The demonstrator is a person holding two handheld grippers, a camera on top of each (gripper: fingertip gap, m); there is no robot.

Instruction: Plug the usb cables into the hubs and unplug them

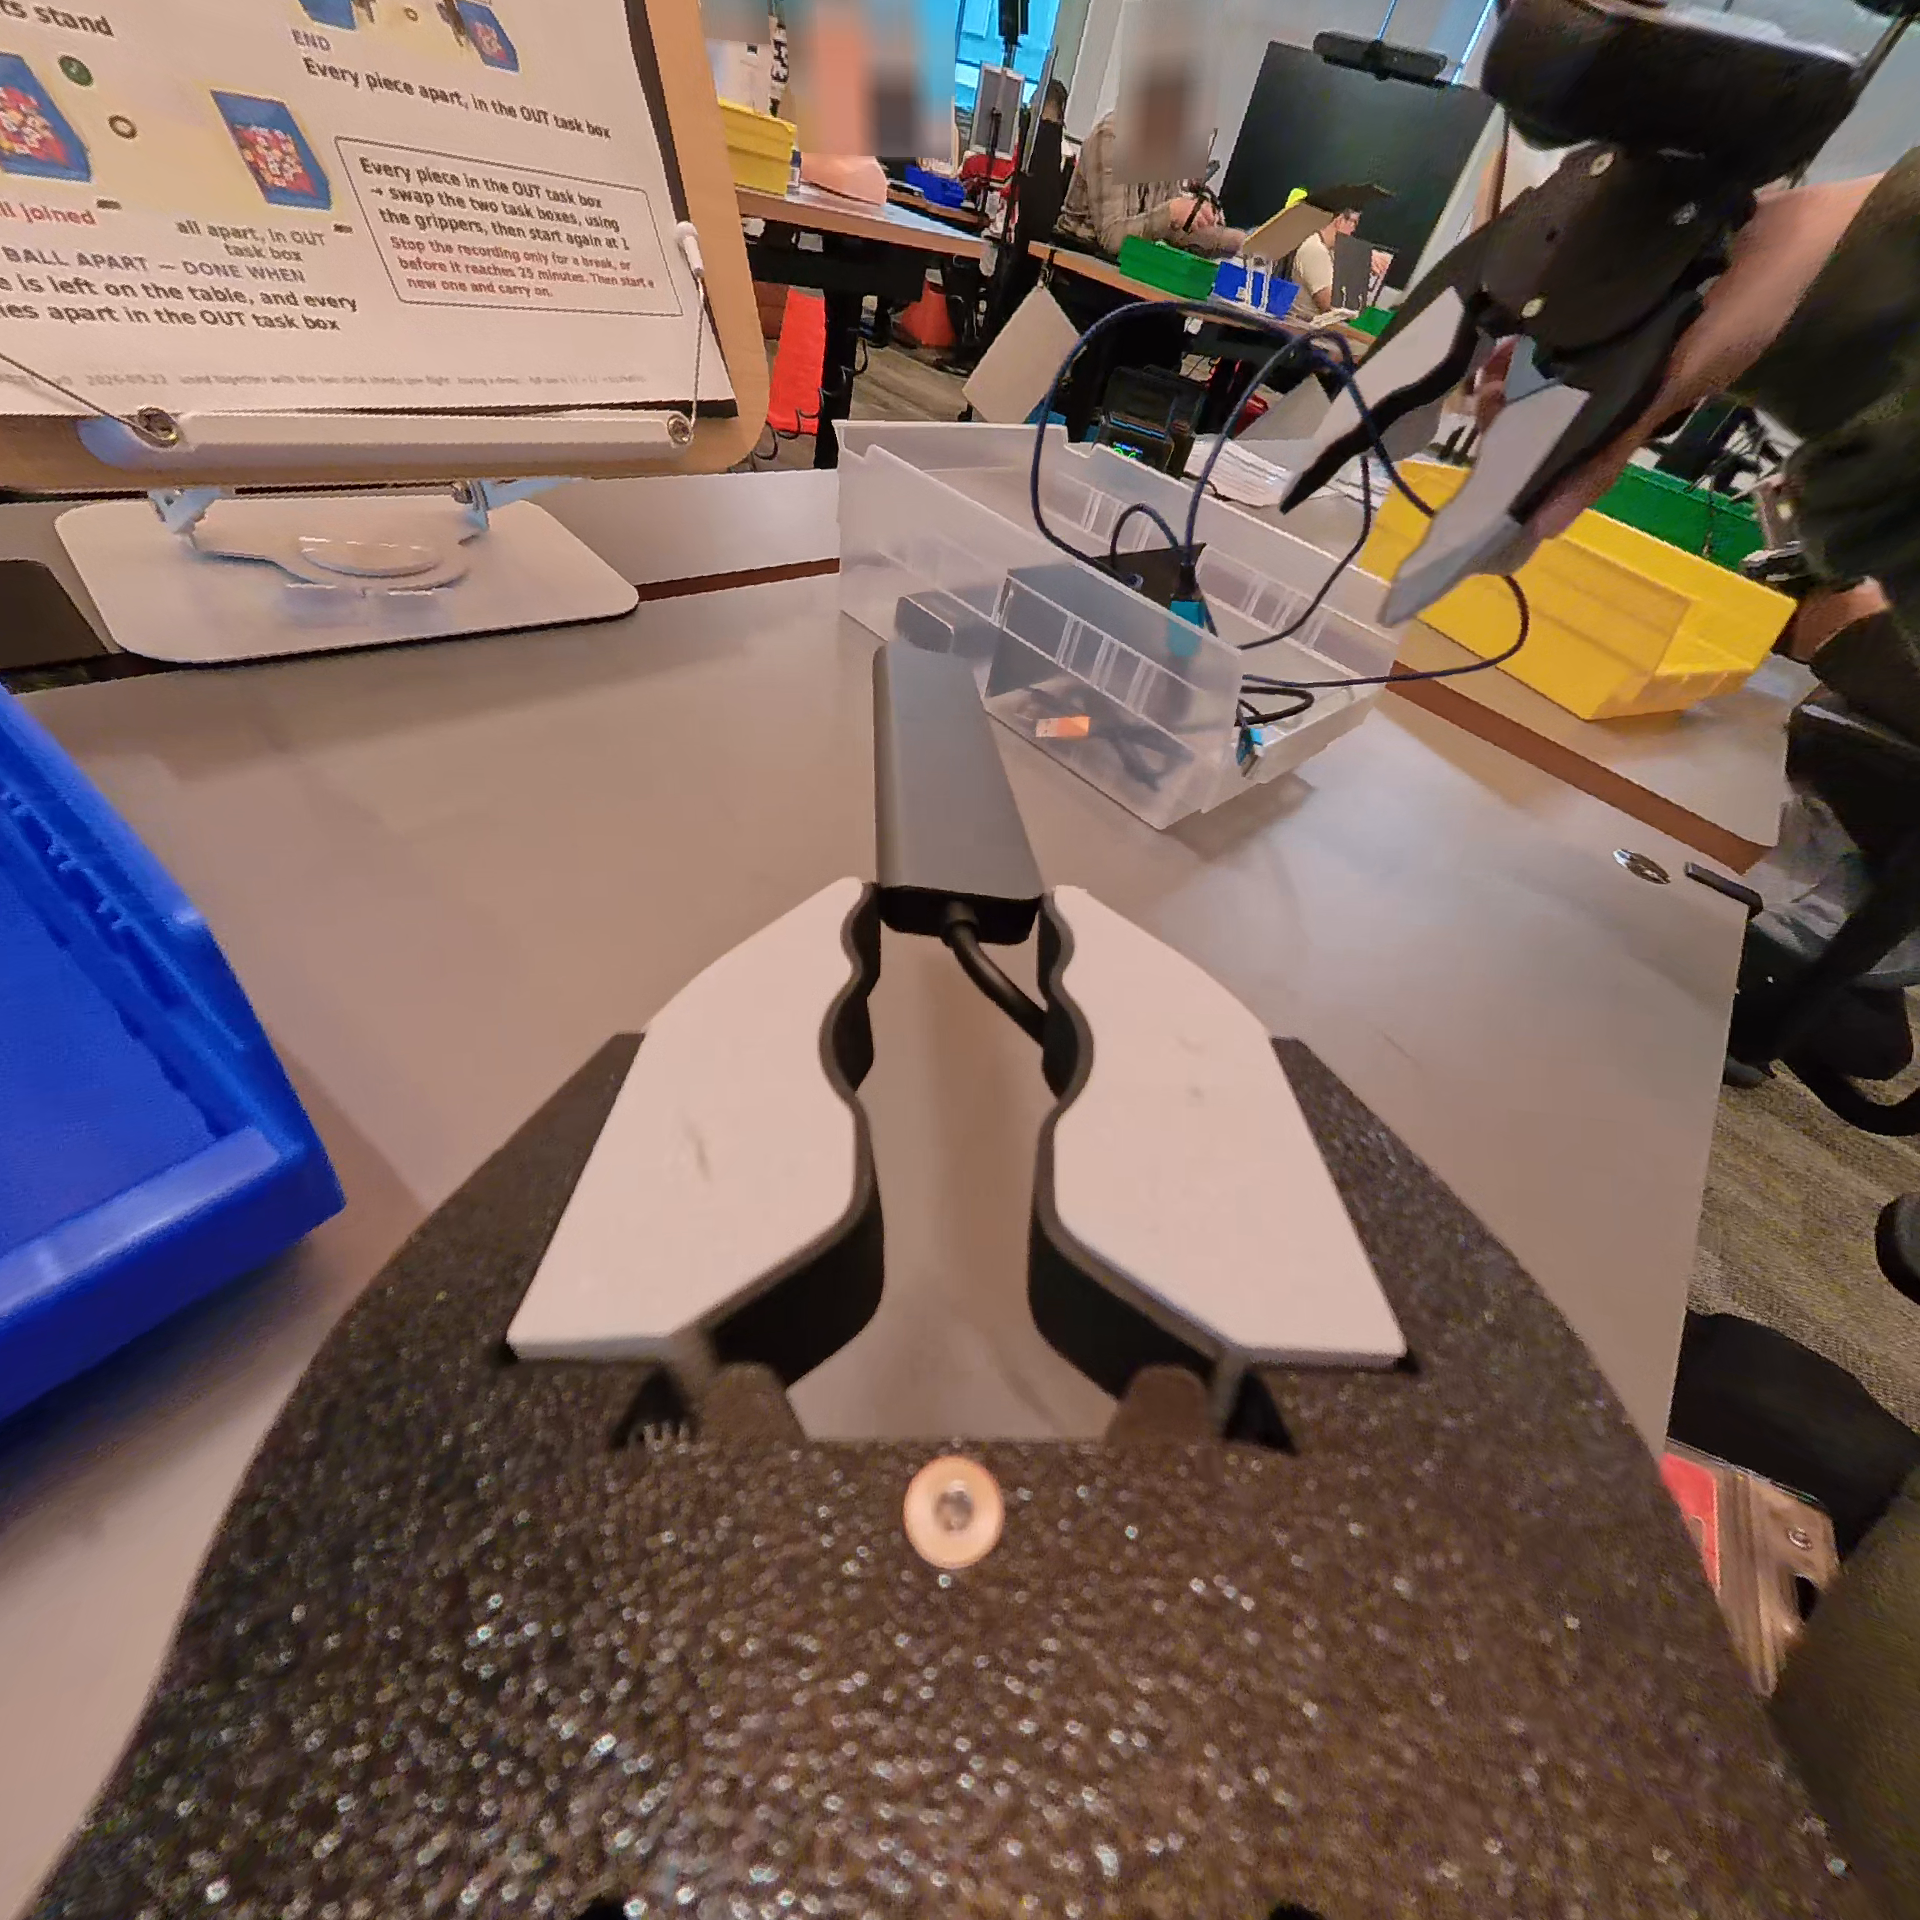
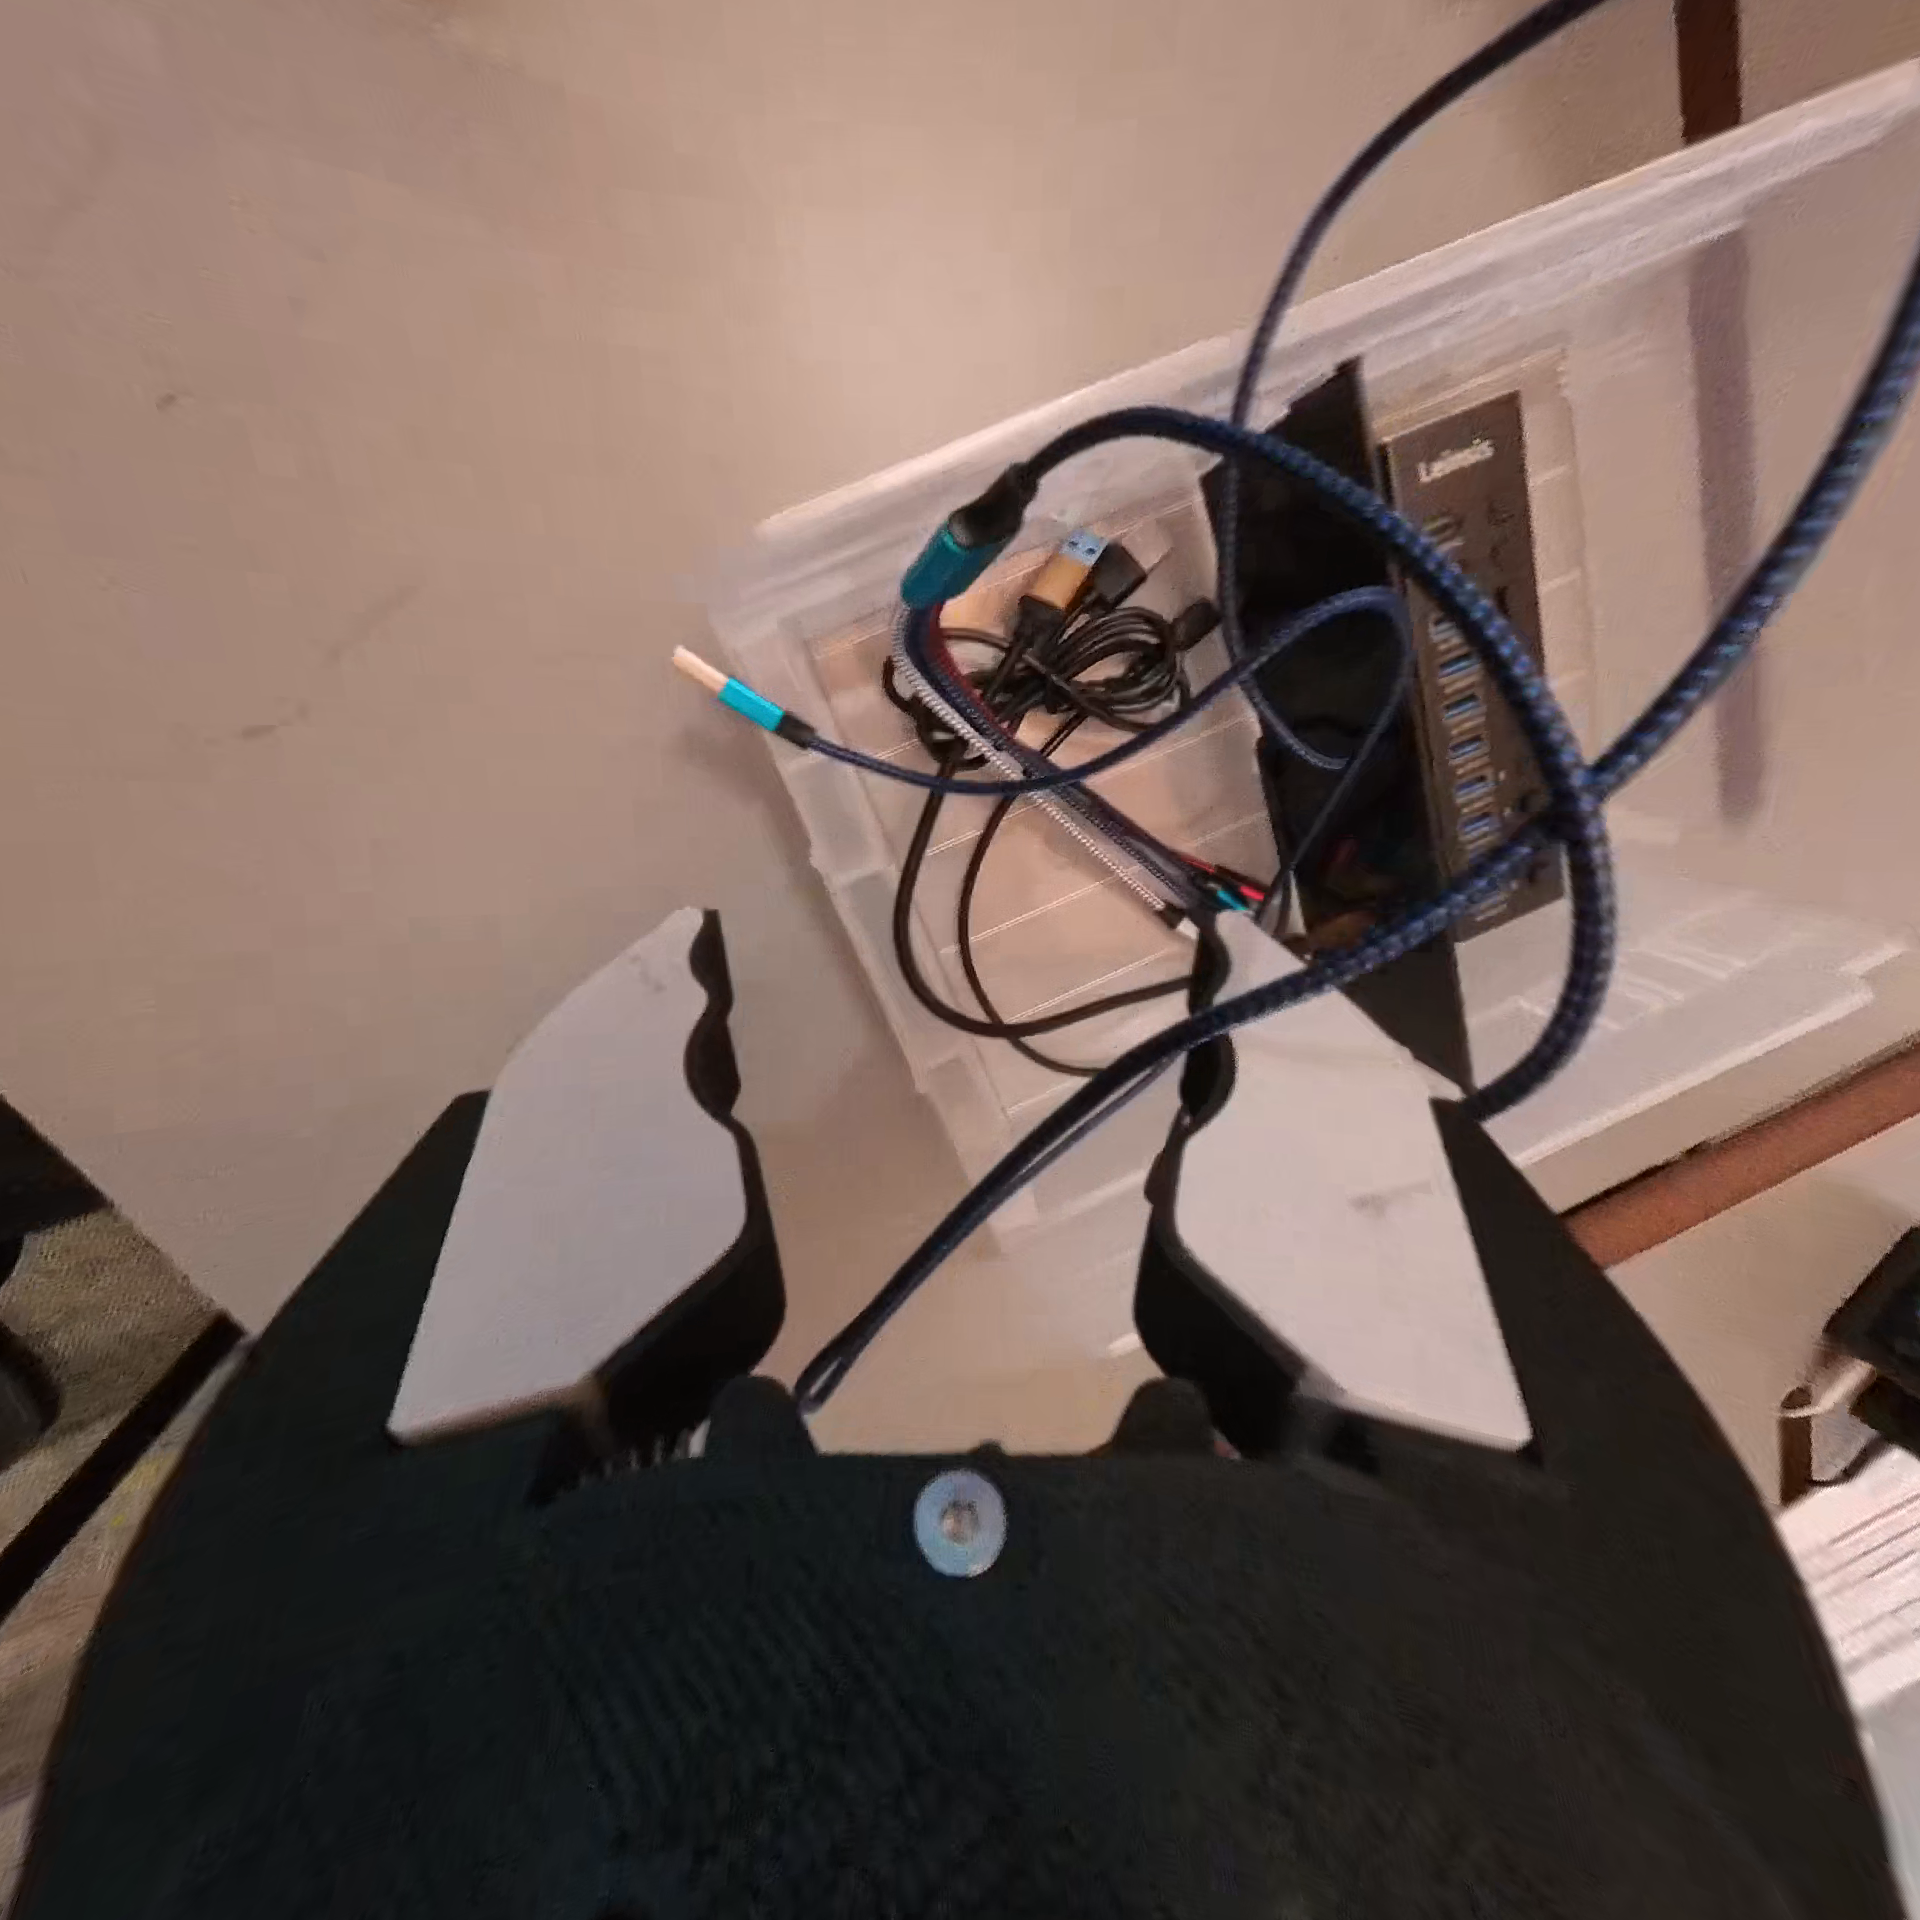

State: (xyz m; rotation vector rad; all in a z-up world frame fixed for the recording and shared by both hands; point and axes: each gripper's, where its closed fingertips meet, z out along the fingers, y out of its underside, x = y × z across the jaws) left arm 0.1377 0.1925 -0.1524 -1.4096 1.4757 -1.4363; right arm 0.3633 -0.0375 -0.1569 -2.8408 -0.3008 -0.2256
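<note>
In the left wrist view my left gripper (image 1: 956, 914) is shut on the cable end of a slim grey hub (image 1: 940, 769), which points away over the table. My right gripper (image 1: 1392, 540) hovers open above a clear tray (image 1: 1101, 758). In the right wrist view my right gripper (image 2: 961, 935) is open, and a blue braided cable (image 2: 1039, 1143) runs loosely between its fingers and loops upward. A teal plug (image 2: 743, 701) sticks out over the clear tray's (image 2: 862, 894) edge. A second teal plug (image 2: 940, 566) lies above a tangle of cables. A black multi-port hub (image 2: 1475, 675) lies in the tray.
A blue bin (image 1: 104, 1039) sits at the left. An instruction sheet on a stand (image 1: 343, 561) is at the back left. A yellow bin (image 1: 1590, 613) is behind the tray. The table edge (image 1: 1704, 1039) drops off at the right. People sit at desks far behind.
</note>
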